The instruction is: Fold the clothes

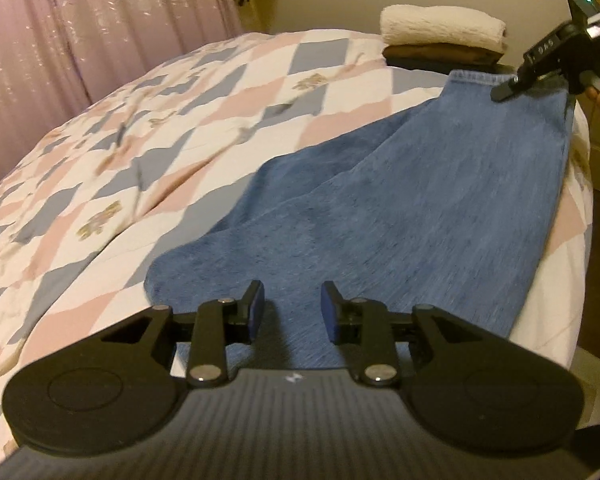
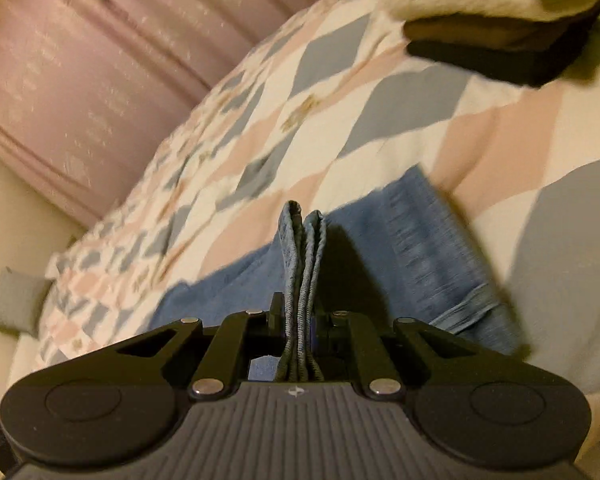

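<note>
Nearest the left gripper, the jeans lie flat on the bed, one leg laid over the other, their long axis running from just under these jaws away to the far right. The jaws stand apart with nothing between them, the near end of the denim right below. At the far end, the right gripper sits over the hem, so each gripper is at one end of the length. A lengthwise fold would likely carry one end toward the other along that axis.

The right wrist view shows what the left cannot: the right gripper's jaws are clamped on a bunched, doubled edge of the jeans, which stands up between them. Farther off, a stack of folded clothes rests at the bed's far edge, with a curtain behind.
</note>
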A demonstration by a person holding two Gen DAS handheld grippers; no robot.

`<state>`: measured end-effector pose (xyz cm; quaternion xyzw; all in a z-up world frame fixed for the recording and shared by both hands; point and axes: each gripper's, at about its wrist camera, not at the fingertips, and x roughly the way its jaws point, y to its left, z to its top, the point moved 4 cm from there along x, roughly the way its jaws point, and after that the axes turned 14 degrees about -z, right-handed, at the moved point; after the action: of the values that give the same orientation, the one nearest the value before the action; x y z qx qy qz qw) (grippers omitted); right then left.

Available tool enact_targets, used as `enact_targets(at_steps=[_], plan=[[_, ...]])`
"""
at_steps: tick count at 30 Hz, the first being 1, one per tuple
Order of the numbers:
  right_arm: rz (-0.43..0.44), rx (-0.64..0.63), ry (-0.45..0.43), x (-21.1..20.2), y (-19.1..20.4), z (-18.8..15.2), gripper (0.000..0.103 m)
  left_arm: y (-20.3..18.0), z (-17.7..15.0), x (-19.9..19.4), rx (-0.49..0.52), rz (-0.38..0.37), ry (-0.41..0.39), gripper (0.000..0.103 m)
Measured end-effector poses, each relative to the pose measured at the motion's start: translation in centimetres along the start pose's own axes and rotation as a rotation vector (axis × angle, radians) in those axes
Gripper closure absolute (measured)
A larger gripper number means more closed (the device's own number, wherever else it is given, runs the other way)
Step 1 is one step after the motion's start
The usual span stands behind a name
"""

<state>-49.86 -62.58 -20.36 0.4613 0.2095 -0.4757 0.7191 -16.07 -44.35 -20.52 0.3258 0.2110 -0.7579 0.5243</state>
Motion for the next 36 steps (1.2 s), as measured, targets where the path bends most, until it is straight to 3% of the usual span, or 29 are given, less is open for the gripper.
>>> enact_targets(at_steps=[9,13,17,19,20,21,22,23,26,28,30,31,33,35,36], plan=[[-0.007,0.010,-0.048,-0.4,-3.0,3.5,0.093,-0.2,0.5,1.8,-0.002,0.023,0.023,0.077],[-0.049,0.008,-0.047,1.0,-4.7,3.7,0.093,0.1,0.1,2.6,-0.003,0.048,0.048,0.076],[-0.129,0.005,-0.086,2.2,-5.1,2.0,0.094,1.0,-0.7,3.0,-0.045,0.072,0.069,0.065],[-0.215,-0.007,-0.175,0.7,-4.3,1.9,0.075,1.6,-0.6,2.5,-0.066,0.096,0.062,0.066],[-0.292,-0.042,-0.251,-0.4,-3.8,1.7,0.053,1.7,-0.3,2.1,-0.067,0.116,0.053,0.068],[-0.370,-0.079,-0.328,-1.5,-3.2,1.6,0.041,1.9,0.1,1.7,-0.069,0.122,0.038,0.068],[-0.449,-0.116,-0.406,-2.7,-2.7,1.5,0.044,2.0,0.5,1.5,-0.074,0.116,0.020,0.068],[-0.452,-0.127,-0.460,-4.1,-2.1,0.9,0.053,2.0,1.1,1.4,-0.078,0.103,-0.001,0.068],[-0.196,-0.115,-0.430,-5.9,-0.2,-2.5,0.072,2.1,2.4,2.6,-0.073,0.067,-0.033,0.069],[-0.116,-0.133,-0.335,-4.8,0.2,-4.8,0.082,2.9,2.6,4.2,-0.096,0.048,-0.040,0.072],[-0.188,-0.117,-0.292,-2.7,-1.3,-5.8,0.088,4.6,2.1,6.2,-0.136,0.062,-0.016,0.074],[-0.224,-0.099,-0.286,-1.7,-2.5,-5.8,0.103,5.4,1.7,6.7,-0.158,0.045,-0.019,0.072],[-0.187,-0.033,-0.260,-0.1,-4.9,-5.2,0.103,6.6,1.3,6.9,-0.199,0.023,-0.029,0.069],[-0.155,0.052,-0.236,-0.2,-5.5,-4.7,0.103,6.6,1.3,5.5,-0.187,0.084,-0.021,0.074],[-0.162,0.034,-0.268,-1.0,-4.8,-4.8,0.100,6.4,1.3,4.6,-0.182,0.111,-0.016,0.079]])
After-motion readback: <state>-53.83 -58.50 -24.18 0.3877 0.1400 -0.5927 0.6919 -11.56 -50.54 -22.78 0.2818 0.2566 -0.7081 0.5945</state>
